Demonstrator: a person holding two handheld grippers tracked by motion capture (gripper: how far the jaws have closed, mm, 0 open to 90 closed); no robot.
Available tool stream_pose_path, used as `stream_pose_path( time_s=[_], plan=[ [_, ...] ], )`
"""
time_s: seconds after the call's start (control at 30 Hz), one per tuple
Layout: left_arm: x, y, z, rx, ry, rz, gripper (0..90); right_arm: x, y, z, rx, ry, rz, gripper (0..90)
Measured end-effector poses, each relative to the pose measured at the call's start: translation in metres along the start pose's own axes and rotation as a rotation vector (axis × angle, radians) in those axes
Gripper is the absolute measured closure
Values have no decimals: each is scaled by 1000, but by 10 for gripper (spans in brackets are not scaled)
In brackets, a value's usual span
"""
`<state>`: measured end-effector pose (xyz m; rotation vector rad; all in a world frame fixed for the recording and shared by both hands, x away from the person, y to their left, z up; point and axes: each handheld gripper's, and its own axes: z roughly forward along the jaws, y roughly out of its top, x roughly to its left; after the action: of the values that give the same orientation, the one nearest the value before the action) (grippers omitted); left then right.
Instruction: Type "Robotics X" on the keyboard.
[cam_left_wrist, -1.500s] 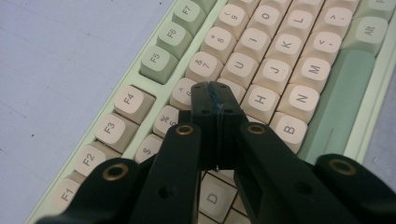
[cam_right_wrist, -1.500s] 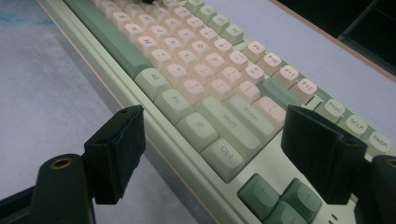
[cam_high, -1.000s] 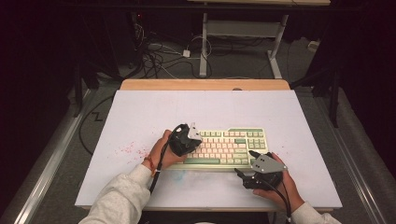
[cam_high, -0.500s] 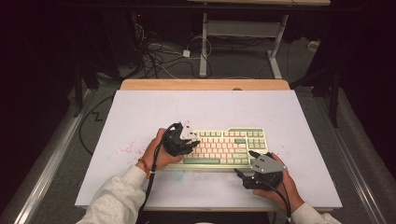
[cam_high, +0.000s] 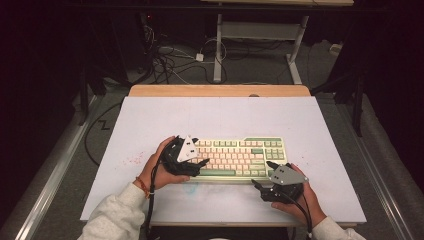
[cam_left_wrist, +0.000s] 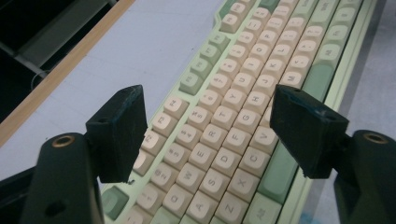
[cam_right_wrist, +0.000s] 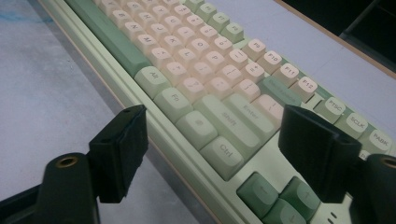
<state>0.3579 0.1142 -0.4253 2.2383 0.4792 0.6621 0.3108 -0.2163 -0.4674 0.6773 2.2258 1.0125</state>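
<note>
A cream and green keyboard (cam_high: 240, 157) lies flat on the white table top (cam_high: 220, 117), toward its near edge. My left gripper (cam_high: 199, 164) is at the keyboard's left end, held in a hand. In the left gripper view my left gripper (cam_left_wrist: 208, 100) hovers over the letter keys (cam_left_wrist: 219, 135). Its jaws have just been opening and nothing is between them. My right gripper (cam_high: 263, 174) rests at the keyboard's near right corner. In the right gripper view my right gripper (cam_right_wrist: 215, 119) stands open astride the front edge by the Ctrl and Shift keys (cam_right_wrist: 224, 154), its pads off the case.
A wooden strip (cam_high: 220, 90) borders the table's far edge. Beyond it, cables (cam_high: 170, 62) and a metal desk frame (cam_high: 260, 35) stand on the dark floor. Faint red marks (cam_high: 131, 161) spot the table top left of the keyboard.
My left gripper's jaws have opened wide and the left hand has drawn a little to the left. The right gripper and the keyboard stay where they were.
</note>
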Motion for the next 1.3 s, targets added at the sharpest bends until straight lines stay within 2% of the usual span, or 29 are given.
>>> stream_pose_path(
  time_s=[0.23, 0.5, 0.6, 0.7, 0.83, 1.1, 1.23, 1.3],
  plan=[
    [-1, -19, -16, -22, 57, -13, 227, 0, 0, 0, 0, -1, 4, 239],
    [4, -46, -31, -35, 76, -36, 214, 0, 0, 1, 8, -2, -4, 239],
    [3, -54, -35, -9, 87, -18, 193, 1, 0, 1, 8, 0, -2, 239],
    [1, -59, -38, 34, 123, 14, 189, 0, 1, 2, 14, 7, -3, 234],
    [0, -67, -43, 30, 122, -6, 189, -3, 4, 3, 9, 9, 2, 240],
    [-5, -76, -45, 55, 120, -21, 189, -7, 13, 7, 8, 24, 23, 382],
    [-9, -80, -46, 64, 111, -31, 189, -11, 18, 6, 0, 57, 43, 504],
    [-11, -82, -45, 76, 105, -33, 189, -12, 22, 6, -11, 68, 53, 597]
  ],
)
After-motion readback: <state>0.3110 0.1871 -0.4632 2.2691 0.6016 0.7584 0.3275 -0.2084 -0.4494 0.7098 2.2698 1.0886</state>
